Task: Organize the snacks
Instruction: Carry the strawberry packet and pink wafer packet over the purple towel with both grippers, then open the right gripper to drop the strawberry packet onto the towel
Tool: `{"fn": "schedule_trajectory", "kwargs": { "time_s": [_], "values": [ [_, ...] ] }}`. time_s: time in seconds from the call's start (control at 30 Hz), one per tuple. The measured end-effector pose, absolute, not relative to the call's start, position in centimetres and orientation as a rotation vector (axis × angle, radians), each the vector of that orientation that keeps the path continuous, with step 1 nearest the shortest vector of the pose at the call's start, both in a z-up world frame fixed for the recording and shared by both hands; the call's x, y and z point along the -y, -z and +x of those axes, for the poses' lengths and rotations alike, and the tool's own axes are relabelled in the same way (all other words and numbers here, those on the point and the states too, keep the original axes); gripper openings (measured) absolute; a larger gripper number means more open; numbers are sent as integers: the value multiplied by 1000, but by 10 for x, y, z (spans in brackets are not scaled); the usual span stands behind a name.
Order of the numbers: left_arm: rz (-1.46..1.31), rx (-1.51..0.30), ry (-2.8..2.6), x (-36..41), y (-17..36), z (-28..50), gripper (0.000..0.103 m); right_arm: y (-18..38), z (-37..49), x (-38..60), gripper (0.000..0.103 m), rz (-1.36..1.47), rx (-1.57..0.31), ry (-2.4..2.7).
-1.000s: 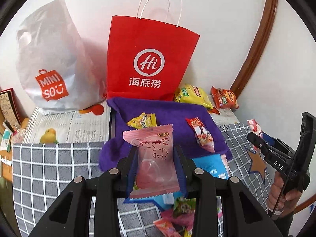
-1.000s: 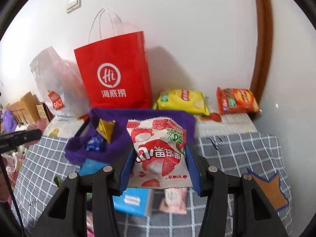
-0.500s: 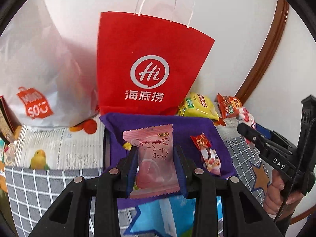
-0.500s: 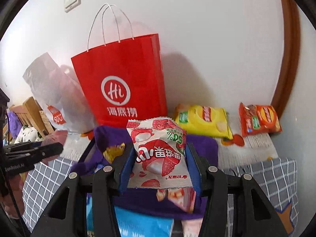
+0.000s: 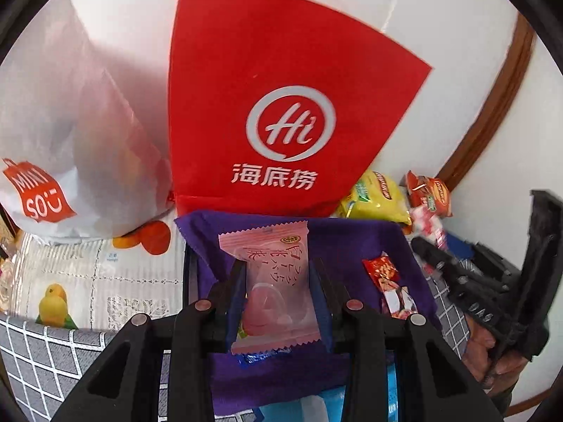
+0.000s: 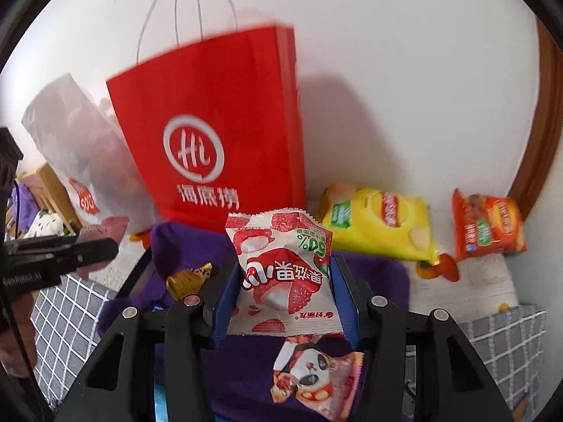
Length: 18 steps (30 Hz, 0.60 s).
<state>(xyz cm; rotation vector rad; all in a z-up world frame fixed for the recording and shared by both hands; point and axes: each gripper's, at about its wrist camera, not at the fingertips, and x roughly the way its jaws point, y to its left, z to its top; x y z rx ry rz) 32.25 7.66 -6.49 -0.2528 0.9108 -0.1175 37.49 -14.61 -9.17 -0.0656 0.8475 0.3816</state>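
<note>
- the pink wrapped snack [image 5: 276, 281] stands upright in the lower middle of the left wrist frame, clamped at its two long edges by the left gripper [image 5: 277, 281]; its crimped top rises above the fingers [image 5: 235, 293] and its lower edge hangs just below them.
- the strawberry snack packet [image 6: 284, 274] sits in the lower middle of the right wrist frame, pinched at both sides between the blue pads of the right gripper [image 6: 284, 290]; about half of it stands above the fingers [image 6: 346, 297].
- below both held snacks lies the purple cloth tray [image 5: 352, 242], holding a small red candy [image 5: 388, 283], a yellow candy [image 6: 188, 277] and a panda packet [image 6: 315, 379].
- behind the tray, the red paper bag [image 5: 281, 105] stands against the white wall, with the white minis o bag [image 5: 70, 123] to its left.
- to the right of the red bag, a yellow chip bag [image 6: 380, 225] and an orange chip bag [image 6: 487, 225] lie on the bench [image 6: 503, 337], which has a grey checked cloth.
</note>
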Motion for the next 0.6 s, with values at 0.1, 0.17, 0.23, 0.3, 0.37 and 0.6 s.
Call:
{"fn": "schedule_trajectory", "kwargs": {
  "time_s": [0.1, 0.17, 0.23, 0.3, 0.37, 0.6],
  "values": [
    [-270, -926, 128, -80, 71, 325, 33, 104, 378, 145, 51, -62, -885, -420],
    [-276, -936, 127, -81, 74, 327, 33, 109, 376, 143, 51, -76, -905, -460],
    [-278, -943, 127, -81, 77, 329, 33, 113, 377, 142, 51, -81, -923, -475],
    [-288, -957, 135, -80, 80, 330, 33, 121, 379, 139, 51, -56, -977, -519],
    [-295, -964, 144, -79, 82, 330, 33, 133, 380, 132, 51, -51, -1037, -564],
    [-299, -989, 165, -74, 89, 332, 33, 151, 383, 124, 51, -127, -1086, -498]
  ]
}}
